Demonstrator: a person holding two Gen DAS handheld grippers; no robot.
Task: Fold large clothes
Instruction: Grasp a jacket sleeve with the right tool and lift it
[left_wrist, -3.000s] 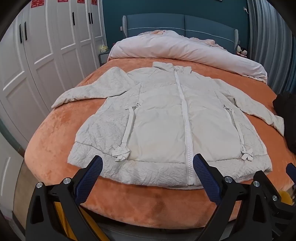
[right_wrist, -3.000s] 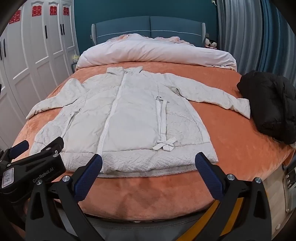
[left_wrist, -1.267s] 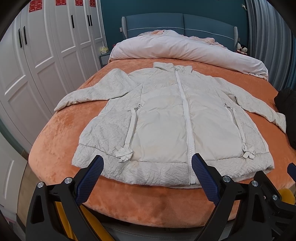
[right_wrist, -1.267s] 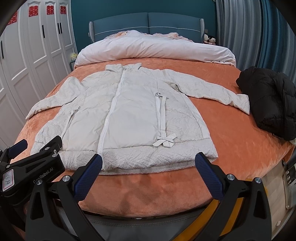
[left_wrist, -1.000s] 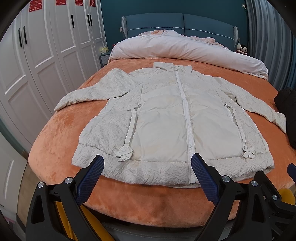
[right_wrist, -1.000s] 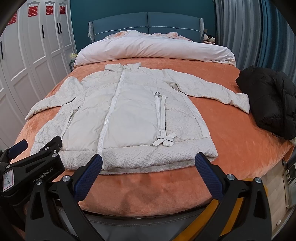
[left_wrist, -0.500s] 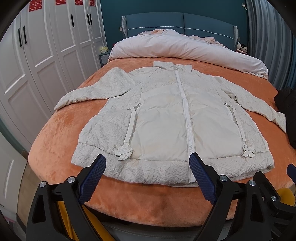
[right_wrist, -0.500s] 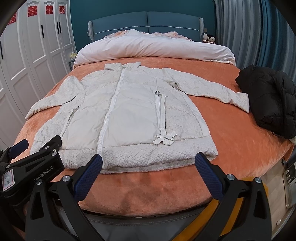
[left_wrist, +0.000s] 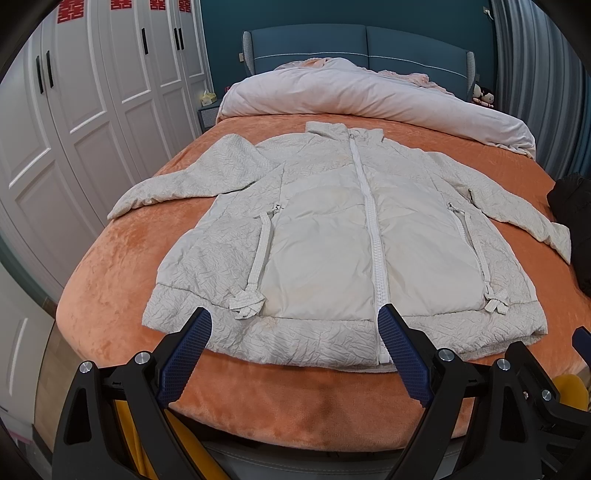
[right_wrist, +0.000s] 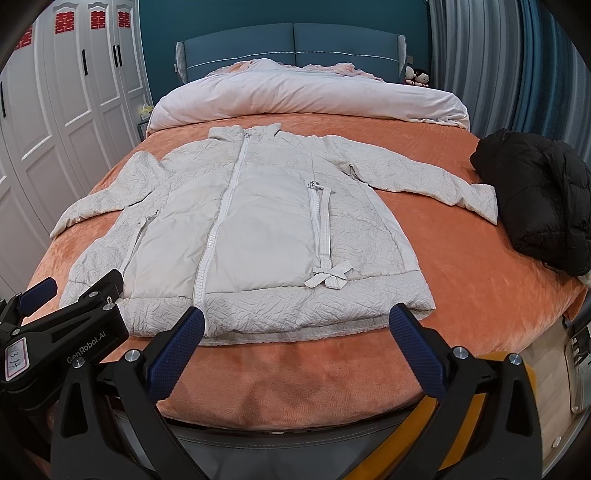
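Orange plush bed (left_wrist: 122, 258) is carrying the cream quilted jacket (left_wrist: 325, 251), lying flat, zipped, sleeves spread. Left hand-held gripper (left_wrist: 293, 350) and right hand-held gripper (right_wrist: 295, 341) are hovering just short of its hem, jaws wide, gripping nothing.

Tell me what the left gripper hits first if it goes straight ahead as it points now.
Probably the hem of the white jacket, left of the zipper. The left gripper is open and aimed there, though depth is unclear.
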